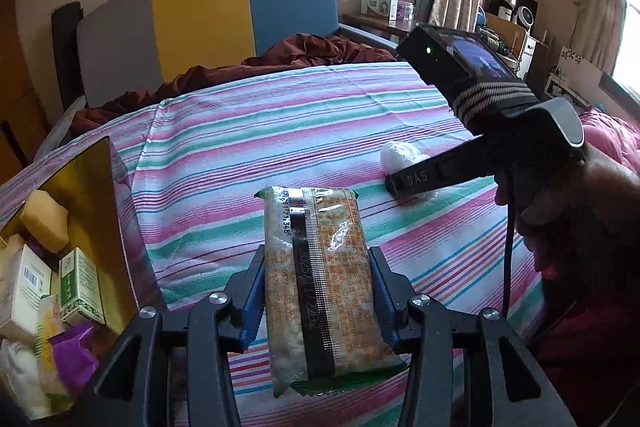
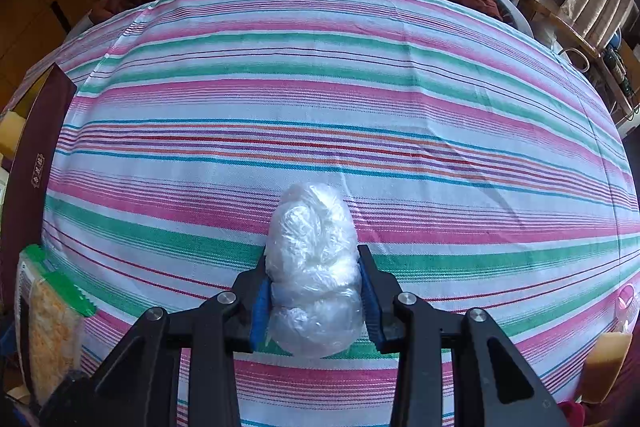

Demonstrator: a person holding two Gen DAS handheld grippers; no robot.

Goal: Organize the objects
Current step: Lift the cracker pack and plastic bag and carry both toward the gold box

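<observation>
Clamping a flat snack packet (image 1: 320, 287) between its blue-padded fingers (image 1: 254, 301), the left gripper (image 1: 318, 293) holds the packet lengthwise above the striped bedsheet (image 1: 280, 131), its seamed back side with printed date facing up. The packet's green-edged end also shows at the lower left of the right wrist view (image 2: 52, 311). The right gripper (image 2: 314, 291) is closed on a white bundle of crumpled clear plastic (image 2: 314, 267), its blue pads (image 2: 260, 307) pressing both sides of the bundle, which sits low over the bedsheet (image 2: 360, 99); whether it touches the cloth cannot be told. From the left wrist view the same bundle (image 1: 400, 153) appears behind one black finger of the right gripper (image 1: 408, 179), well to the right of the packet. At the left edge stands an open box with a gold lining (image 1: 86, 179), holding a yellow sponge (image 1: 44, 223), a green-and-white carton (image 1: 80, 285), a white carton (image 1: 26, 287) and a purple wrapper (image 1: 72, 355). A dark red blanket (image 1: 304, 53) lies bunched at the head of the bed, before a grey, yellow and blue headboard (image 1: 224, 7).
</observation>
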